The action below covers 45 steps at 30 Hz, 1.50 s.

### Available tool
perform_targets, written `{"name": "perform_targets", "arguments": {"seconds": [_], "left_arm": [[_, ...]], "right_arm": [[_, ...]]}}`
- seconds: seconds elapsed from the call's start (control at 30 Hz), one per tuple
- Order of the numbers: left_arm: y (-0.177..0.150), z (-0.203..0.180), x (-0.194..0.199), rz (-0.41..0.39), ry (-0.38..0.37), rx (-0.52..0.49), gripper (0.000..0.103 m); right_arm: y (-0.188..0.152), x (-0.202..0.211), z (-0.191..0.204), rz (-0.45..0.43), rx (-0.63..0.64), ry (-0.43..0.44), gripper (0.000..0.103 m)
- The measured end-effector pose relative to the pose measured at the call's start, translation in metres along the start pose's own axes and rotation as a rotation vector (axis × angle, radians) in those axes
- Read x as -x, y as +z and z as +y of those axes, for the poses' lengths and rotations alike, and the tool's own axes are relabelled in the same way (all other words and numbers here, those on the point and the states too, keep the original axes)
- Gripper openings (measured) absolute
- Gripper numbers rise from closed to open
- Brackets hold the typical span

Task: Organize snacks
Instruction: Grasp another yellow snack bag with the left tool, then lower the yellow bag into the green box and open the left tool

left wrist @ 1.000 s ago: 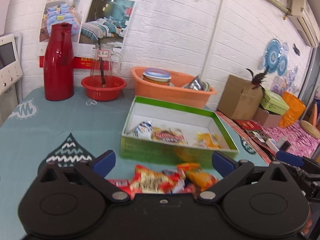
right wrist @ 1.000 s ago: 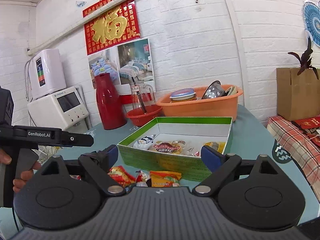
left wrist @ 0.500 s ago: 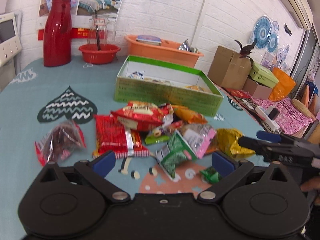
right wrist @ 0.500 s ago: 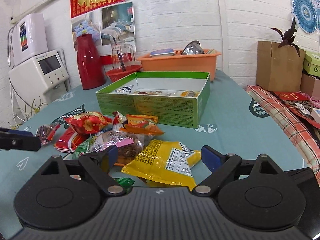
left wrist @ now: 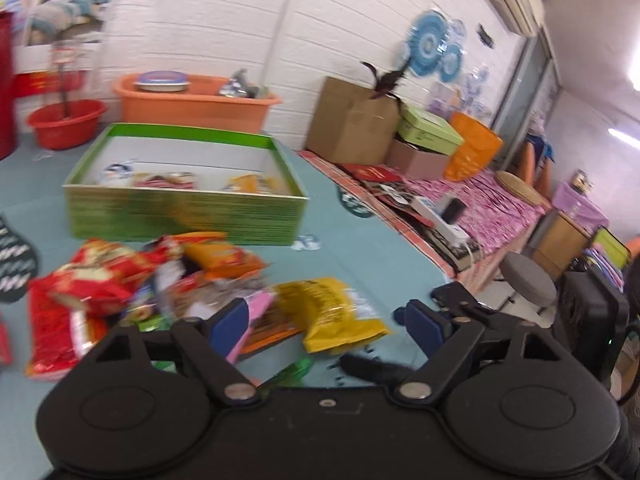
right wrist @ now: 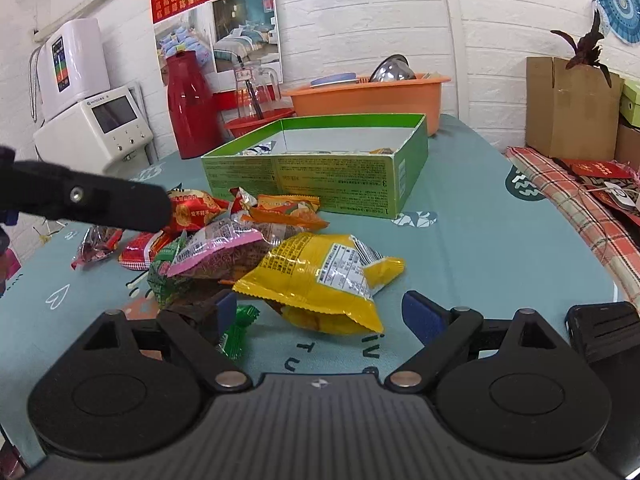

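Both grippers' jaws spread (nothing held): the overlapping yellow snack bag (right wrist: 320, 276) may drag neighbouring packets when lifted.

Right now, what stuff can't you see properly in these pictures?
- Snacks in the green box: right view, the near wall hides most.
- Red packets: left view, motion blur smears the print.
- Pile's left end: right view, left gripper's arm covers it.
- Yellow bag label: too small.

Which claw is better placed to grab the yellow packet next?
Right, probably. The right claw is open with the yellow packet centred just ahead; the left claw faces it off-centre, over the pile's edge.
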<state>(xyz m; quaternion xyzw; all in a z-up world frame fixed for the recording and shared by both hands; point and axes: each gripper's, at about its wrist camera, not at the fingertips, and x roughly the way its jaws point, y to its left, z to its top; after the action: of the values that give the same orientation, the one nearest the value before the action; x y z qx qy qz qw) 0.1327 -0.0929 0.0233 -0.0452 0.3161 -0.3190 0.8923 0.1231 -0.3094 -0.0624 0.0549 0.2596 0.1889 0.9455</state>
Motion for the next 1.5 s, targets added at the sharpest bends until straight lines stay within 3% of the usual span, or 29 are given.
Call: {"name": "perform_targets", "arguments": {"seconds": [0.07,0.17,0.3,0.37,0.43,0.47,0.5,0.7,0.9,1.13,1.5], "left_arm": [[0.003,-0.005,-0.02,0.029,-0.004,-0.012,0.103],[0.004,-0.007,-0.045,0.077,0.002,-0.023,0.083],[0.004,-0.001,-0.068,0.119,0.0,-0.004,0.073],[0.002,0.004,-0.078,0.154,-0.008,0.009,0.058],[-0.001,0.011,-0.09,0.202,-0.029,0.027,0.052],[-0.002,0.015,-0.094,0.217,-0.051,0.046,0.05],[-0.002,0.018,-0.095,0.221,-0.057,0.068,0.05],[0.018,0.008,-0.059,0.104,-0.064,0.015,0.046],[0.058,0.009,-0.034,-0.038,-0.055,-0.007,0.046],[0.104,0.033,-0.034,-0.148,-0.03,-0.017,0.046],[0.126,0.092,-0.088,-0.134,-0.014,0.026,0.046]], "right_arm": [[-0.002,-0.002,-0.004,0.012,-0.006,0.004,0.103],[-0.003,-0.004,-0.008,0.015,-0.002,0.023,0.103],[-0.001,-0.01,-0.012,0.031,0.008,0.055,0.103],[0.001,-0.015,-0.012,0.034,0.018,0.066,0.103],[0.002,-0.021,-0.013,0.036,0.016,0.078,0.103],[0.002,-0.025,-0.015,0.043,0.012,0.087,0.083],[0.003,-0.029,-0.015,0.057,0.002,0.092,0.073],[0.015,-0.008,-0.007,-0.012,0.009,0.116,0.039],[0.06,-0.001,0.01,-0.137,0.101,0.1,0.033],[0.11,-0.031,0.012,-0.236,0.184,0.102,0.033],[0.13,-0.106,-0.001,-0.215,0.168,0.106,0.033]]}}
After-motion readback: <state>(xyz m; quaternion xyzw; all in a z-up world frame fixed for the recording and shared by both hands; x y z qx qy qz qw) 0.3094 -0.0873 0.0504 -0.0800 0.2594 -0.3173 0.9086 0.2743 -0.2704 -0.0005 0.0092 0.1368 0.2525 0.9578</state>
